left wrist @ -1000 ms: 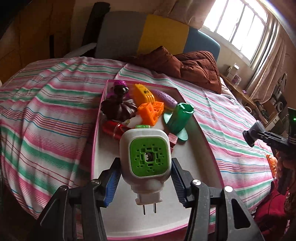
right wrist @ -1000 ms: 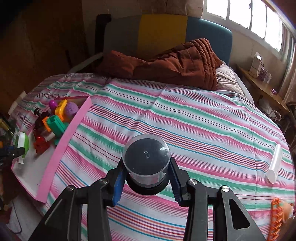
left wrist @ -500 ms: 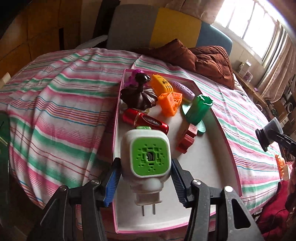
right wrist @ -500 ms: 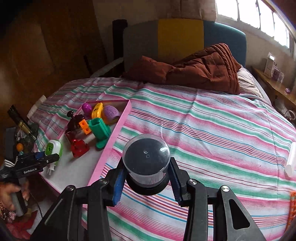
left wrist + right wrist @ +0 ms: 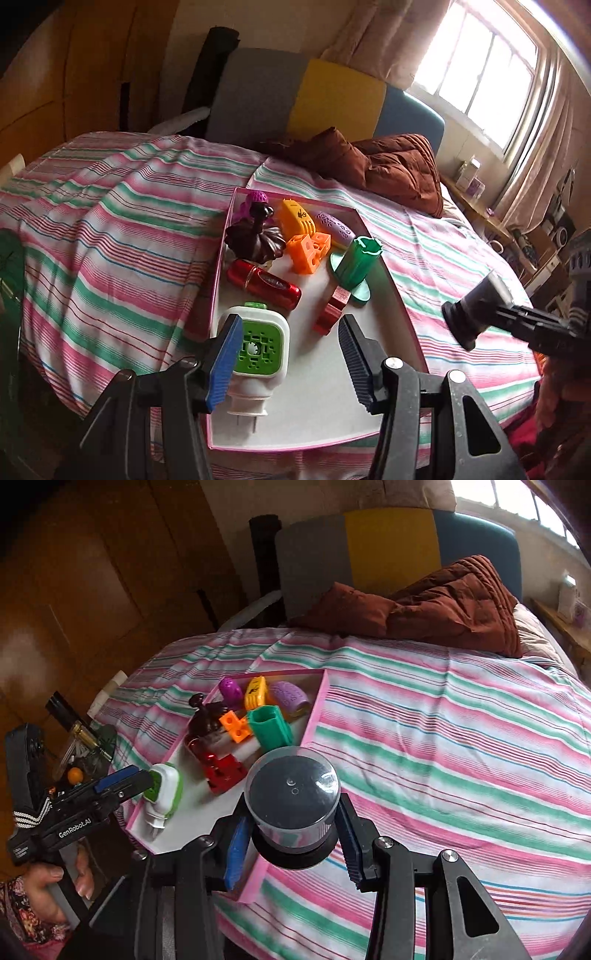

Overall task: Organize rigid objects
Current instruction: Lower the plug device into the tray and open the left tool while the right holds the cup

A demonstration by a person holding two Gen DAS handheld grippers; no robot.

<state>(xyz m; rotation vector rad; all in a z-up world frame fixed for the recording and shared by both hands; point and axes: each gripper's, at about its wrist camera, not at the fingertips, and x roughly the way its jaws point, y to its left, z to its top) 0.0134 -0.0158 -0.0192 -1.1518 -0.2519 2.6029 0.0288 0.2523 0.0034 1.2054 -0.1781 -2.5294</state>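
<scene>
Both left jaws now wide; plug-in device [image 5: 258,345] released on tray [image 5: 388,280].

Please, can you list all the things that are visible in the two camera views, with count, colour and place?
tray: 1, pink rim, white floor, on bed
plug-in device: 1, white and green, tray's near corner
toys: several, mixed colours, tray's far end
red cylinder: 1, mid tray
bedsheet: 1, striped
quilt: 1, brown, by headboard
jar: 1, clear with black base, in right gripper
left gripper: 1, open, around device
right gripper: 1, shut on jar
</scene>
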